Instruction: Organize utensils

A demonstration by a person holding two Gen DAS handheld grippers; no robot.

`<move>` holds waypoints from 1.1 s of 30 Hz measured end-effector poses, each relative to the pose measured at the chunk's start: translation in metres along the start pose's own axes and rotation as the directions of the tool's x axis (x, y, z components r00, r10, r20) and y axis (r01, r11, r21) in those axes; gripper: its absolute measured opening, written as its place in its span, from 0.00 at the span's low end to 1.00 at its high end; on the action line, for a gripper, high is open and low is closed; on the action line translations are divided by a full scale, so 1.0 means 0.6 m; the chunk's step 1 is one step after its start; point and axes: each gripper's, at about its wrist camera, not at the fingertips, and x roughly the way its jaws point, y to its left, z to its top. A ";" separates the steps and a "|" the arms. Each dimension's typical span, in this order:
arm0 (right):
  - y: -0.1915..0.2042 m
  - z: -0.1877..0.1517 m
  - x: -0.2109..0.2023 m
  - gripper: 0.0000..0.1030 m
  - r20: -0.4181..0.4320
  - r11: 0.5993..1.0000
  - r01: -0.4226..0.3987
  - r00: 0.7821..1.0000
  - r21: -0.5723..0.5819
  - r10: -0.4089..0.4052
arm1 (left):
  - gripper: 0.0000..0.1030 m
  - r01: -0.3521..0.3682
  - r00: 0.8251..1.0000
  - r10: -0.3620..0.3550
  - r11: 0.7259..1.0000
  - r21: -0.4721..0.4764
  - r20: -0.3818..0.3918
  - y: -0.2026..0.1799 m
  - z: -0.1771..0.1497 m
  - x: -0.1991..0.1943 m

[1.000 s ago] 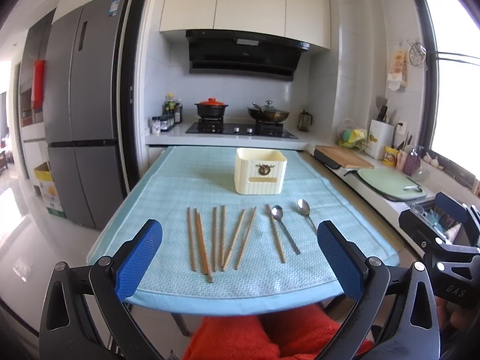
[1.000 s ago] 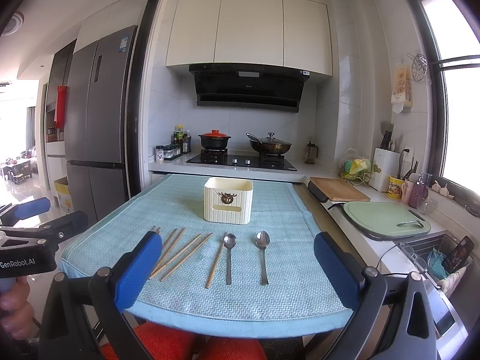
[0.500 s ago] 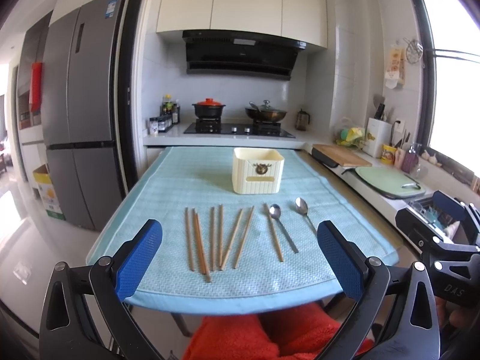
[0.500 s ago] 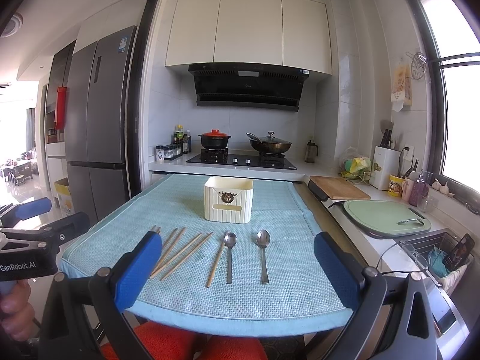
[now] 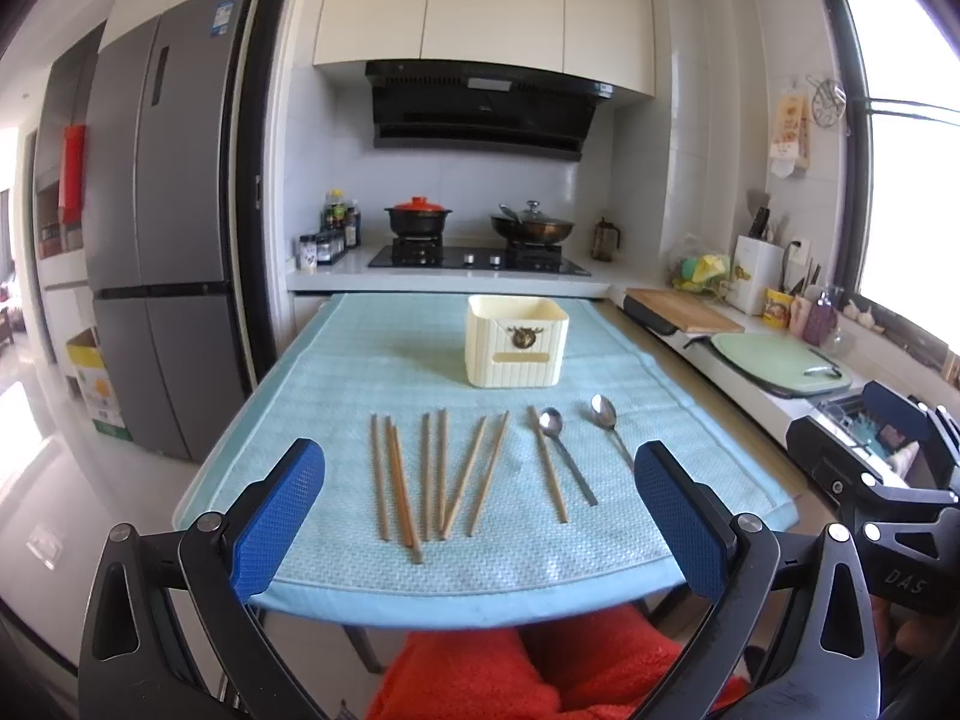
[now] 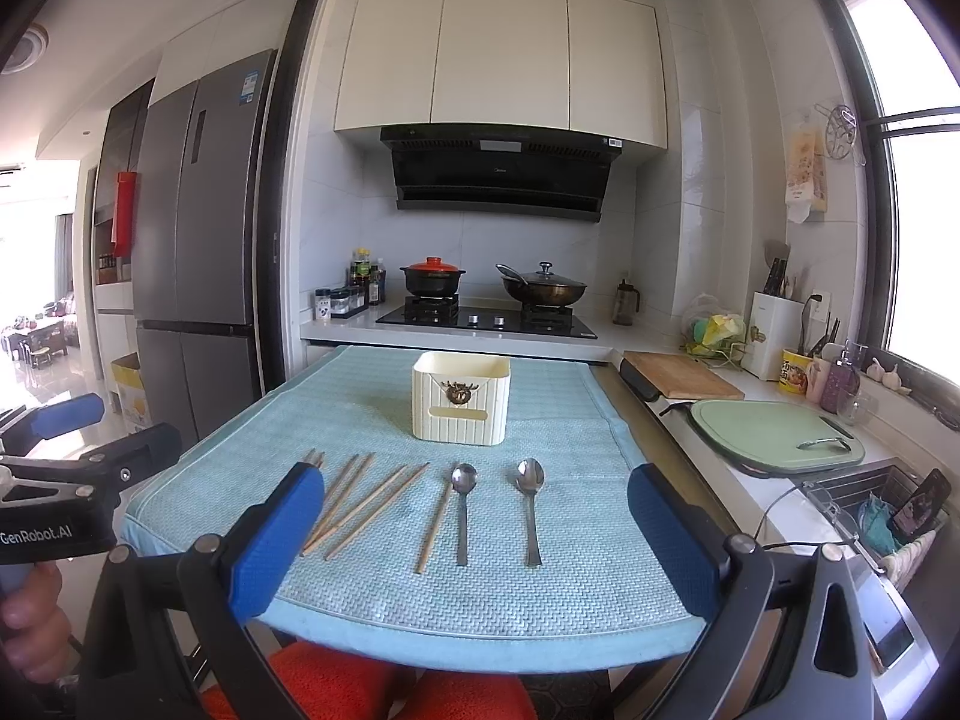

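Two spoons (image 6: 462, 507) lie side by side on the blue mat (image 6: 480, 594), bowls toward the cream holder (image 6: 461, 397), which stands upright farther back on the mat, apart from every utensil. Left of the spoons the chopsticks (image 5: 438, 474) lie in a loose row, and one stick (image 5: 547, 463) rests just beside the left spoon's handle. The left view shows the whole row of sticks, each countable; in the right view the right gripper's left pad (image 6: 277, 540) covers the near ends of the leftmost ones. The right view alone shows the sink basket (image 6: 882, 516) clearly, and the left gripper's body with a hand (image 6: 30, 624) at the frame's left edge. The left gripper (image 5: 480, 516) is spread wide and holds nothing, poised over the mat's near edge. The right gripper (image 6: 474, 540) is likewise wide apart and empty. The holder's inside is hidden from both views. Red fabric (image 5: 480, 678) shows below the mat, cut off by the frame.
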 end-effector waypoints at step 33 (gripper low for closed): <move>-0.008 0.000 0.068 1.00 -0.083 1.000 0.026 0.996 0.006 -0.026 | 1.00 -0.039 0.994 0.040 0.999 0.016 -0.097 0.001 0.004 0.073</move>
